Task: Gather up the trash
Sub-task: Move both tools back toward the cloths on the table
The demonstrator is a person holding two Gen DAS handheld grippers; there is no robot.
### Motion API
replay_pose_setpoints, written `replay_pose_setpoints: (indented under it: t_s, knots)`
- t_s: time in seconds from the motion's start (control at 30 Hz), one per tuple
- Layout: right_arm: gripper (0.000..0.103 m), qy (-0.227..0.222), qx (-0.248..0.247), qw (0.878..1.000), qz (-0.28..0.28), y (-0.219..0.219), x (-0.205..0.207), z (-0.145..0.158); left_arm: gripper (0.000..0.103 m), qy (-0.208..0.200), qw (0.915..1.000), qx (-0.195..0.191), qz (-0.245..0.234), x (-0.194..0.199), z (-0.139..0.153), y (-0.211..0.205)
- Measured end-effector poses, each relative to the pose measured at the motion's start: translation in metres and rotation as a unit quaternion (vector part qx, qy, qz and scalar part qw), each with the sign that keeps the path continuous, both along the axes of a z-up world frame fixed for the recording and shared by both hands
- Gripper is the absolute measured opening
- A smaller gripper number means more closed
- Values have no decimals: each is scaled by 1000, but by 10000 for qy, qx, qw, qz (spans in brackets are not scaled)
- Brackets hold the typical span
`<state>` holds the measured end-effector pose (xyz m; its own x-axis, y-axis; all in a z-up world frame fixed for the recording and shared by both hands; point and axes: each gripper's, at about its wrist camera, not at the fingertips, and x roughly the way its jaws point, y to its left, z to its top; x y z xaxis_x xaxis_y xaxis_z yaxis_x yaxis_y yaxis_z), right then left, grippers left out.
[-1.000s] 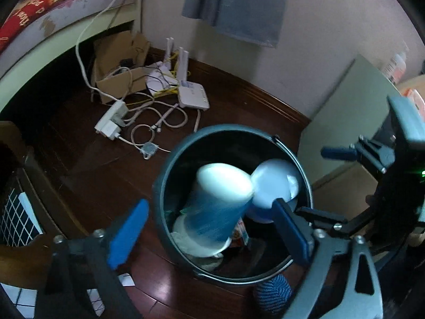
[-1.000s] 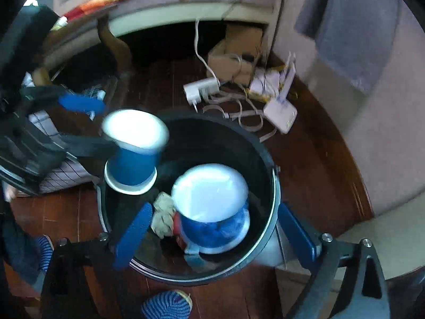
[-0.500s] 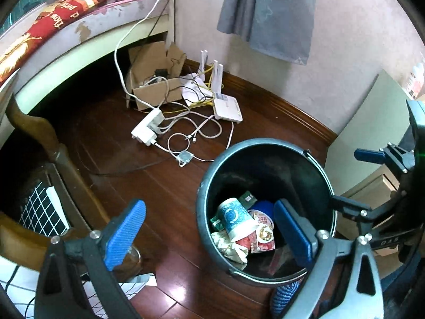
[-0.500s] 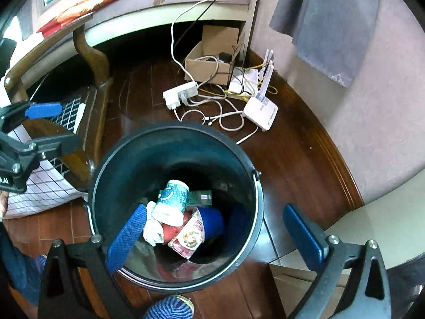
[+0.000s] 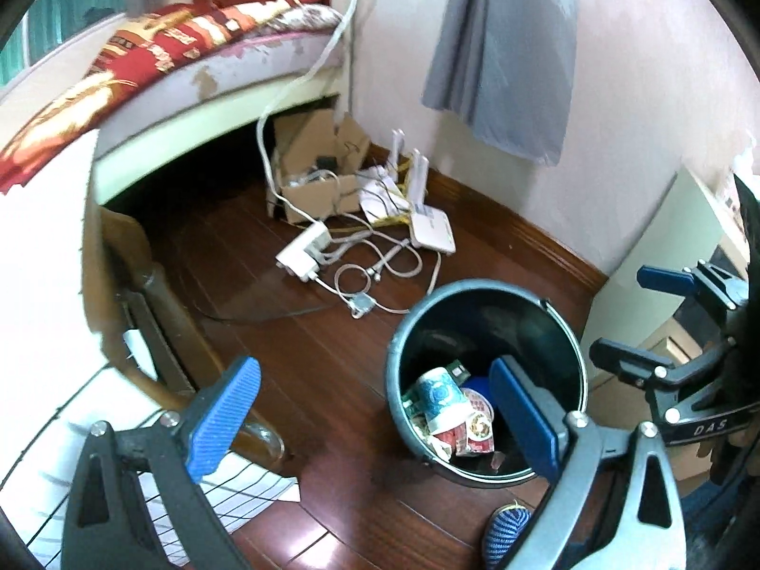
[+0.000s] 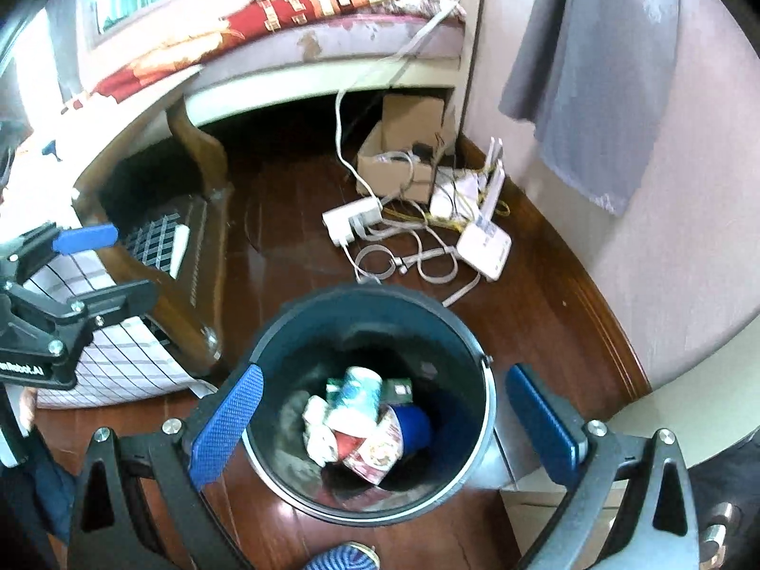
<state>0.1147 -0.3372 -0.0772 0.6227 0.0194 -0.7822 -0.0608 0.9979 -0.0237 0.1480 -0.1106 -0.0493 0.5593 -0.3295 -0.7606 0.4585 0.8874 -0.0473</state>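
Looking down: we see the trash bin (image 6: 370,427) on the wooden floor (image 6: 294,256), and we place everything else from it.
Left claw: our left claw (image 5: 370,422) stands wide open and empty, above the bin's near-left side.
Right claw: our right claw (image 6: 384,427) is spread fully, nothing between its pads, straddling the bin from above.
Trash: paper cups (image 6: 356,399), a blue cup (image 6: 413,422) and crumpled wrappers (image 6: 375,456) lie at the bottom of the bin.
Handling, cups: we judge them light, thin-walled and easy to crush; a grip across the rim or upper wall, squeezed gently, would suit best.
Handling, wrappers: soft and limp, likely to slip; we would pinch a bunched fold.
Handling, bin: stiff plastic with a smooth rim; if it must move, we would take the rim or the handle pivot (image 6: 487,360).
Beyond the bin: a power strip (image 6: 351,218), loose cables and a router (image 6: 484,242) lie on the far side, near a cardboard box (image 6: 403,142); we count none of these as trash.
Near the bin: a striped slipper (image 5: 506,529) sits just on our side of it.
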Motion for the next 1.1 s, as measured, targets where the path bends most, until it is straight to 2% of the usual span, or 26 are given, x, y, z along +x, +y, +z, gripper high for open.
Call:
replay_pose_setpoints:
  t_s: [0.37,0.53,0.8,1.1]
  knots:
    - [103,-607,-14,9967,532,58,-5,48,98,-514,9973,-49,530,-19,39,50]
    - [103,-868,-50,9923,879,90,0,66,98,-852,9911,110,1018,-25,53,84]
    - [103,-1290,142,9802,1497,157,16,93,98,-1049,9771,-61,1848,-33,65,163]
    - [103,-1260,262,9692,2098,243,35,99,98,-1086,9547,-6,2770,-44,64,248]
